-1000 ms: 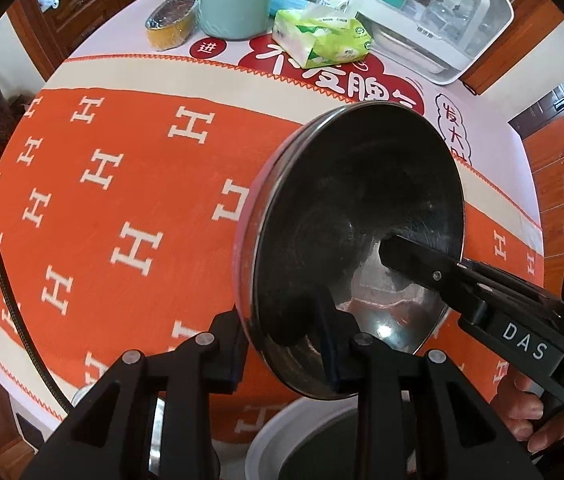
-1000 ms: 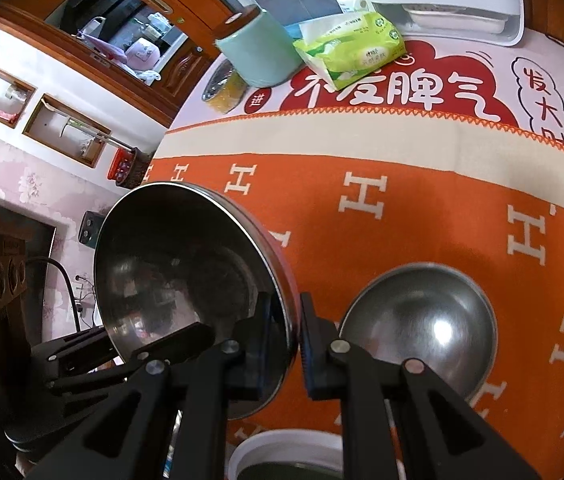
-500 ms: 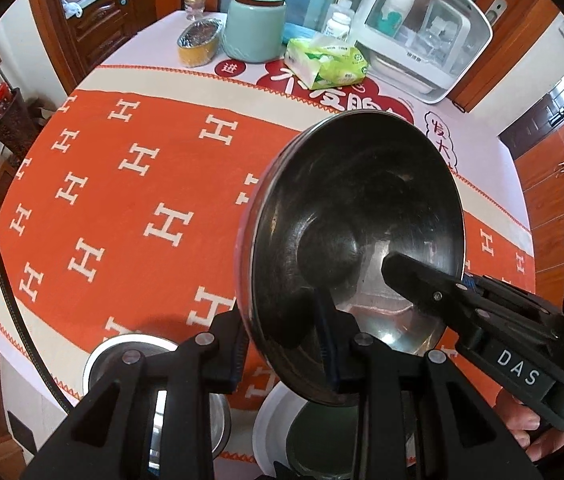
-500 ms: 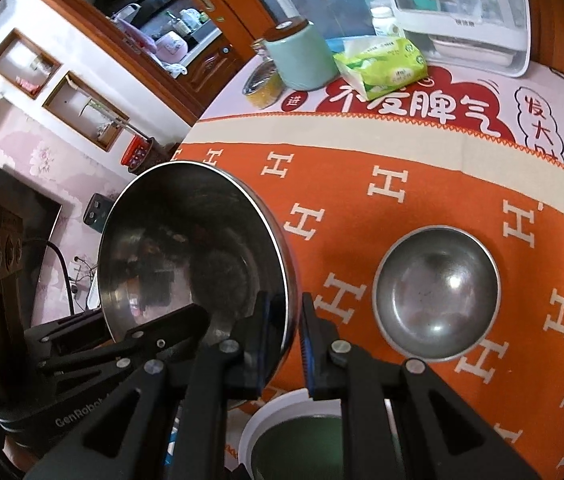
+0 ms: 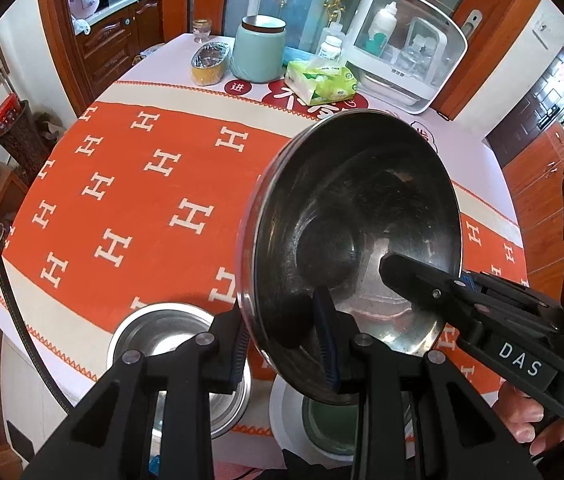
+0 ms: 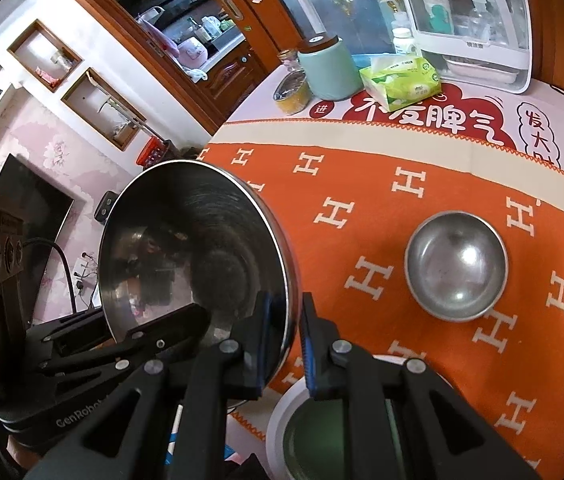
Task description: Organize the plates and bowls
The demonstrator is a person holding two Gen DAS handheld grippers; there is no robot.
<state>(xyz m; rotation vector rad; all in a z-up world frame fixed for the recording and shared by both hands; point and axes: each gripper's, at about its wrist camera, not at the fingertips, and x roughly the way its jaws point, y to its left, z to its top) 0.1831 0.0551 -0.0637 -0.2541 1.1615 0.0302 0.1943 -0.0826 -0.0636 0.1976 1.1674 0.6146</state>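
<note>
A large steel bowl (image 5: 362,220) hangs tilted above the orange tablecloth, gripped at two spots on its rim. My left gripper (image 5: 282,336) is shut on the rim's lower edge, one finger inside the bowl and one outside. My right gripper (image 6: 286,330) is shut on the same bowl (image 6: 193,248) at another part of the rim; it shows in the left wrist view as a black finger (image 5: 406,274) lying inside the bowl. A smaller steel bowl (image 6: 456,266) sits alone on the cloth. Below the grippers stand another steel bowl (image 5: 157,332) and a white dish with a green inside (image 6: 314,420).
At the table's far end stand a pale green jar (image 5: 257,52), a foil-covered tin (image 5: 209,64), a tissue pack (image 5: 320,82) and a white clear-fronted cabinet (image 5: 406,48). A person's fingers (image 5: 522,416) hold the right gripper's handle. A black cable (image 5: 5,280) hangs at the left.
Both grippers have risen and drawn back with the large bowl between them. The table looks farther away, and the steel bowl and white dish at its near edge have come into view.
</note>
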